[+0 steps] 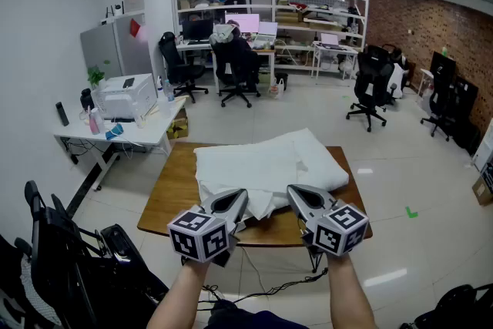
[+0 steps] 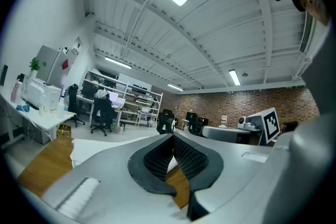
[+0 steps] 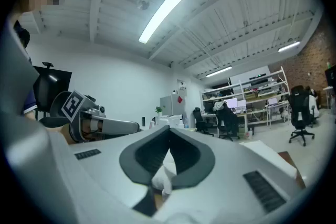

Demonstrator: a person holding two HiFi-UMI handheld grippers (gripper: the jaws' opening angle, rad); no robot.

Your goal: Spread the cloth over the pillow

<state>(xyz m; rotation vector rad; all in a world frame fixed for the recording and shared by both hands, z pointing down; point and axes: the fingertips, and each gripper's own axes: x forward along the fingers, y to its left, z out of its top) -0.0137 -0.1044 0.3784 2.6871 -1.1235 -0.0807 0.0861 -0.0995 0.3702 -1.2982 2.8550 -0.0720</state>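
Note:
On the wooden table (image 1: 171,195) lies a thick white pillow (image 1: 312,156), with a white cloth (image 1: 239,169) bunched over its left and front side. One rumpled cloth edge hangs near the table's front. I hold both grippers level just above that front edge. The left gripper (image 1: 240,196) and the right gripper (image 1: 293,191) point at the cloth's near edge. In the left gripper view the jaws (image 2: 172,136) meet with nothing clamped. In the right gripper view the jaws (image 3: 169,131) also meet, and some white cloth (image 3: 161,178) shows behind them.
A white desk (image 1: 146,131) with a printer (image 1: 125,95) stands left of the table. A black cart (image 1: 73,258) is at the lower left. Office chairs (image 1: 368,81) and shelving (image 1: 269,15) stand farther back. Cables (image 1: 269,285) trail on the floor under the table's front.

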